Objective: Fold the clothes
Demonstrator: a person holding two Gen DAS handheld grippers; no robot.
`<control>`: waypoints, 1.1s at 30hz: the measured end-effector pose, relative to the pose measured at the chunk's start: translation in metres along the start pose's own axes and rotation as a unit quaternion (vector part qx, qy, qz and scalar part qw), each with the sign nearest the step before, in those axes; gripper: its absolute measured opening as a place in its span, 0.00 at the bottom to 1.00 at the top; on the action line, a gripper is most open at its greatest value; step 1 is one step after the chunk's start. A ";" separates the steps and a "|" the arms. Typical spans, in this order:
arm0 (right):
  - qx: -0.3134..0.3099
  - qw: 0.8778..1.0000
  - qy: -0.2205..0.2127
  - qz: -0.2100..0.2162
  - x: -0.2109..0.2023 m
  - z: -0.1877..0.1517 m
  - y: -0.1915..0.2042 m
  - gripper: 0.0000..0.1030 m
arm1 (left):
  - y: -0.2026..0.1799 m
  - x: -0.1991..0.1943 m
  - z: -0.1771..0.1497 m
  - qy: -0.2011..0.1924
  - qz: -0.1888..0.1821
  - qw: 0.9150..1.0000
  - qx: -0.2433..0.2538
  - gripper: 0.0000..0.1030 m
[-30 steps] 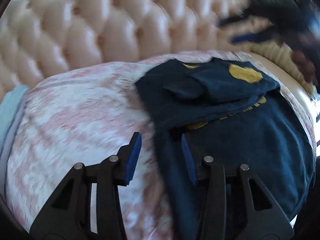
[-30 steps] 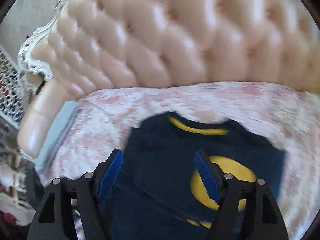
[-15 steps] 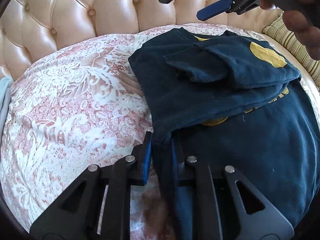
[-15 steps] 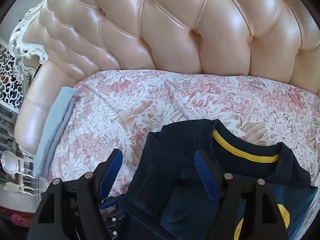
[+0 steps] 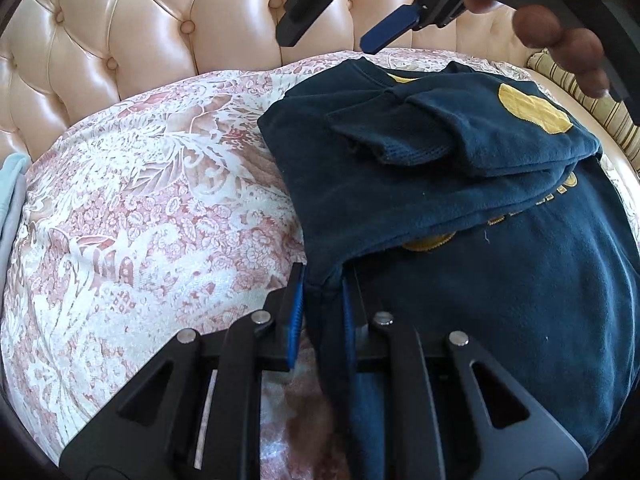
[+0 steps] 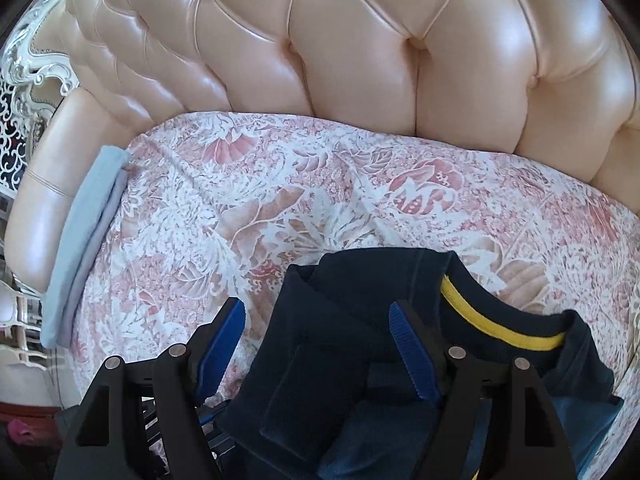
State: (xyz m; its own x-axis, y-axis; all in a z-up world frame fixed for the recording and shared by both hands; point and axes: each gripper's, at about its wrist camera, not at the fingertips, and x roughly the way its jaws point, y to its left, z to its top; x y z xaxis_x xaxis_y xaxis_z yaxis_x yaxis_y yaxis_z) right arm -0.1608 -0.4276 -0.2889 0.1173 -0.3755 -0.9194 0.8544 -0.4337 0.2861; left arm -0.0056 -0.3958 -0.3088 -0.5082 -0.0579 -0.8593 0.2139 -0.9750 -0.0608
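Note:
A navy T-shirt (image 5: 460, 208) with yellow print and a yellow-lined collar lies partly folded on the floral sofa cover (image 5: 140, 208); its top part and a sleeve are folded over the body. My left gripper (image 5: 322, 308) is shut on the shirt's left side edge near the seat. My right gripper (image 6: 320, 344) is open and empty, hovering above the shirt's collar end (image 6: 500, 320). The right gripper also shows in the left wrist view (image 5: 332, 28), held by a hand above the far edge of the shirt.
A tufted peach leather backrest (image 6: 360, 60) rises behind the seat. A folded light blue cloth (image 6: 84, 248) lies along the left armrest. A striped cushion (image 5: 600, 112) sits at the right edge.
My left gripper has closed from open onto the shirt's side edge. My right gripper has moved up and back from over the yellow print toward the collar.

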 end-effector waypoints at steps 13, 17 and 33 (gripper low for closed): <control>-0.006 0.999 0.034 0.026 0.004 0.022 -0.009 0.73 | -0.006 -0.002 -0.003 -0.010 0.017 1.000 0.010 0.19; -0.026 0.998 0.051 0.007 0.011 0.037 -0.012 0.73 | -0.005 -0.003 -0.003 -0.010 0.013 1.000 0.005 0.19; -0.137 0.968 0.212 0.018 0.084 0.041 0.044 0.37 | -0.002 -0.007 -0.004 -0.010 0.010 1.000 0.004 0.19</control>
State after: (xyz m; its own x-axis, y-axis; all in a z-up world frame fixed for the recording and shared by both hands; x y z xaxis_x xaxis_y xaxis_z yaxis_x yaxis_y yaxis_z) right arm -0.1342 -0.5114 -0.3424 0.2976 0.0077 -0.9547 0.9410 -0.1714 0.2919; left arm 0.0009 -0.3923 -0.3053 -0.5201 -0.0818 -0.8502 0.2175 -0.9753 -0.0392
